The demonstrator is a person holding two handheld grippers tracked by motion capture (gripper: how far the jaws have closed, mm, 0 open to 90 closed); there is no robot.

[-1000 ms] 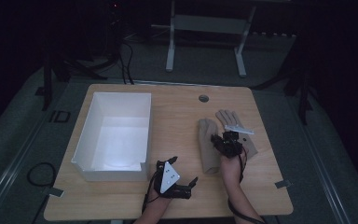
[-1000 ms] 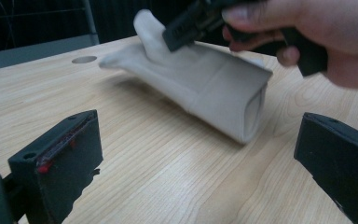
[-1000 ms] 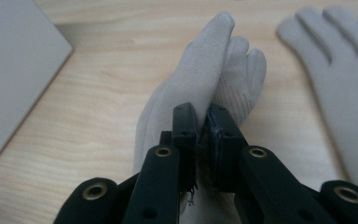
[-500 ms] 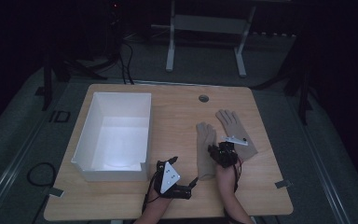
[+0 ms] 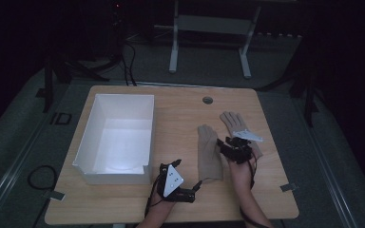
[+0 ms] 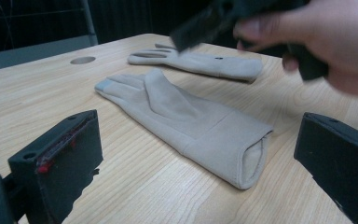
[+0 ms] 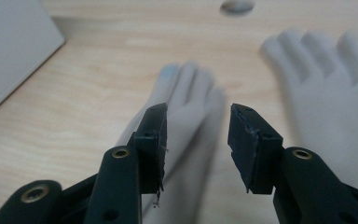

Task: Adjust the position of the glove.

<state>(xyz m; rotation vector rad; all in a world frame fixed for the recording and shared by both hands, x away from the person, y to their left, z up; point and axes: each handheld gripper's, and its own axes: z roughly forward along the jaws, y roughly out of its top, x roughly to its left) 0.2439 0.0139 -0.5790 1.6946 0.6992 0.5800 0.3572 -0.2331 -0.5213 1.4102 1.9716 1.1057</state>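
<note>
Two beige gloves lie flat on the wooden table. The nearer glove has its cuff toward me. The other glove lies to its right, apart from it. My right gripper hovers low over the nearer glove's right side. Its jaws have just been opening, and they stand open, pressing on nothing. My left gripper rests near the front edge, wide open, pointing at the nearer glove's cuff without touching it.
A white open box stands at the left of the table. A round cable hole sits near the far edge. Bare wood lies between the box and the gloves. A dark floor with desk legs surrounds the table.
The right gripper dragged one glove off the other, leftward and toward me, then let it go and opened. The left gripper has stayed still.
</note>
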